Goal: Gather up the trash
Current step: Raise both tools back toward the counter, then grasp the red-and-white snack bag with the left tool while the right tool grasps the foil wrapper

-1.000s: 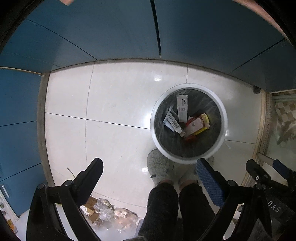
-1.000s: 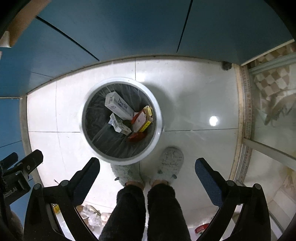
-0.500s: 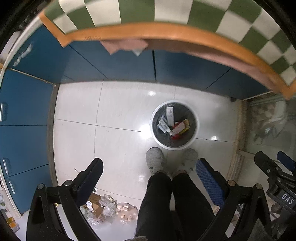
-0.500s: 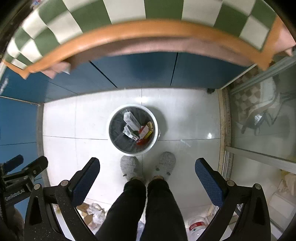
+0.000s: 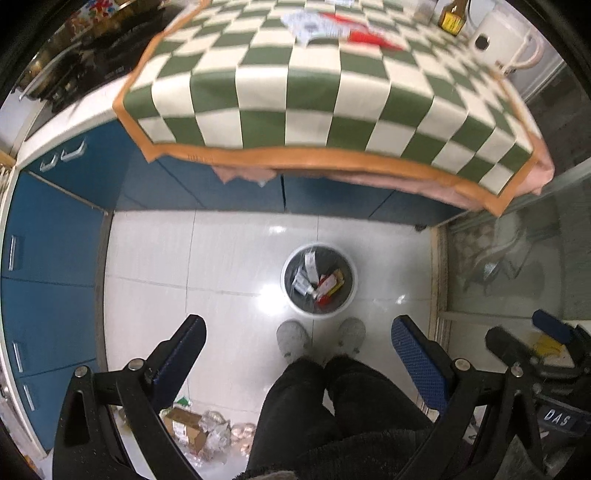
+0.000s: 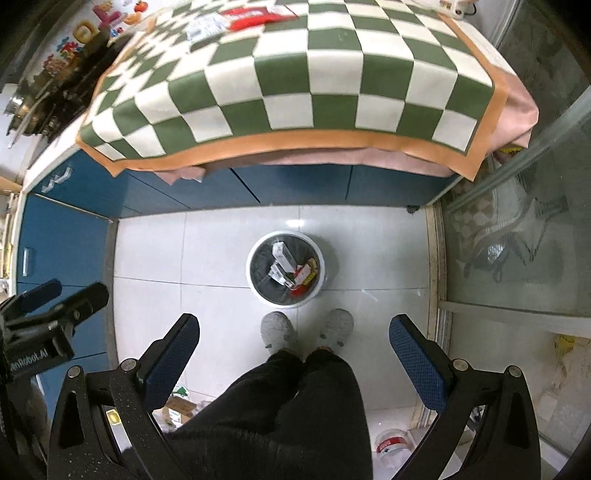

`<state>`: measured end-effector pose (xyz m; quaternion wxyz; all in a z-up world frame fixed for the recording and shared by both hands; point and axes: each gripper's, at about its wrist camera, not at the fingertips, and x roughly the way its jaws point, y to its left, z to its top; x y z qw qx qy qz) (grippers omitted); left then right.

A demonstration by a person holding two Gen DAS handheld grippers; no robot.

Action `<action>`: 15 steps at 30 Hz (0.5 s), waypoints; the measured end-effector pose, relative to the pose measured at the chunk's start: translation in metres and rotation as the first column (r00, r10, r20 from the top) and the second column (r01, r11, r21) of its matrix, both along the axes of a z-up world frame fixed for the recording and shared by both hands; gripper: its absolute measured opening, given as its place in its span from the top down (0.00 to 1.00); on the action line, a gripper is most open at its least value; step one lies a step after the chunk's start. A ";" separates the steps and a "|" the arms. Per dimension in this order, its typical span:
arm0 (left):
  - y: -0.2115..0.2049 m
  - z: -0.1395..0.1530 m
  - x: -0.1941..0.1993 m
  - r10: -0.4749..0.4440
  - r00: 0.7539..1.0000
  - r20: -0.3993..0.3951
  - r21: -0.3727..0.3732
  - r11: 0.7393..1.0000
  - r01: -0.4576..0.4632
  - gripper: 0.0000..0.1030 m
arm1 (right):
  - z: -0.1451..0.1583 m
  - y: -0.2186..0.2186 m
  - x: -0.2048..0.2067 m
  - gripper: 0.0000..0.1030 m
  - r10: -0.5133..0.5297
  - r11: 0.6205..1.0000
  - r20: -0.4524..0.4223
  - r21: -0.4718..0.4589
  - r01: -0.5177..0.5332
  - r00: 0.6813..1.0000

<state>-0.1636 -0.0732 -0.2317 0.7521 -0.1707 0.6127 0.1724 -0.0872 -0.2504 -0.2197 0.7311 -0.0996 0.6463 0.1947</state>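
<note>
A round white trash bin (image 5: 292, 295) with a dark liner stands on the white tile floor; it also shows in the right wrist view (image 6: 255, 288). Several cartons and wrappers lie in it (image 5: 317, 282). More trash, a red packet (image 5: 369, 35) and white papers (image 5: 308, 24), lies at the far end of the green checked tablecloth (image 5: 332, 96); the red packet also shows in the right wrist view (image 6: 255, 14). My left gripper (image 5: 297, 343) is open and empty, high above the floor. My right gripper (image 6: 293, 341) is open and empty, beside it.
Blue cabinets (image 5: 51, 266) line the left and back under the counter. The person's legs and grey slippers (image 5: 293, 339) stand just before the bin. Crumpled bags and a box (image 5: 192, 432) lie on the floor at lower left. A glass partition (image 6: 517, 236) stands at right.
Both grippers have risen well away from the bin, which now looks small. The checked tablecloth and the trash on it have come into view at the top.
</note>
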 end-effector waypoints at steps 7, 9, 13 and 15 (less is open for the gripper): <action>0.043 0.048 0.045 0.038 0.989 0.143 0.050 0.998 -0.045 0.00 | 0.044 0.020 0.045 0.00 -0.073 0.991 0.057 0.114 0.067 0.996; 0.058 0.054 0.063 0.063 0.984 0.164 0.047 0.996 -0.072 0.00 | 0.054 0.022 0.069 0.00 -0.097 0.985 0.061 0.151 0.087 0.993; 0.098 0.054 0.108 0.185 0.962 0.201 -0.103 0.981 -0.167 0.00 | 0.066 0.028 0.135 0.00 -0.135 0.974 0.095 0.196 0.115 0.986; 0.113 0.045 0.130 0.274 0.940 0.202 -0.245 0.944 -0.223 0.02 | 0.064 0.031 0.178 0.00 -0.146 0.970 0.096 0.210 0.123 0.985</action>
